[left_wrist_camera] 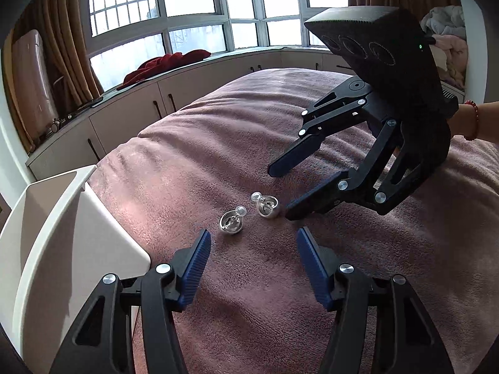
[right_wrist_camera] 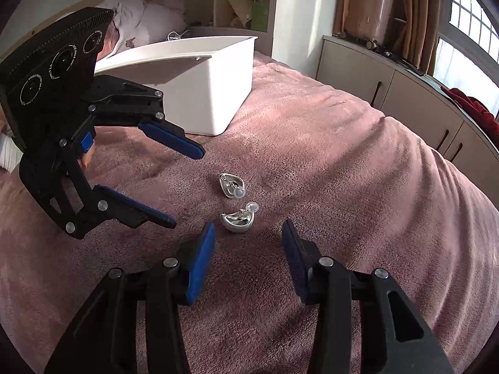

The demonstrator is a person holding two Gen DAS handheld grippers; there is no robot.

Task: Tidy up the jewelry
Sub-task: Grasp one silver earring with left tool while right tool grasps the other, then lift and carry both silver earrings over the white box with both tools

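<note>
Lying between two spread-open grippers, left gripper (left_wrist_camera: 253,246) and right gripper (right_wrist_camera: 248,233), two earrings (right_wrist_camera: 235,202) rest ungrasped.

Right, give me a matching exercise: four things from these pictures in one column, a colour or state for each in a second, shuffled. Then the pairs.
Things
1. blanket
2. box
3. earrings
4. left gripper

Colour or state
A. open, holding nothing
B. silver, lying on the bed
C. white
D. dusty pink

Pairs: 1-D, 2-C, 3-B, 4-A
</note>
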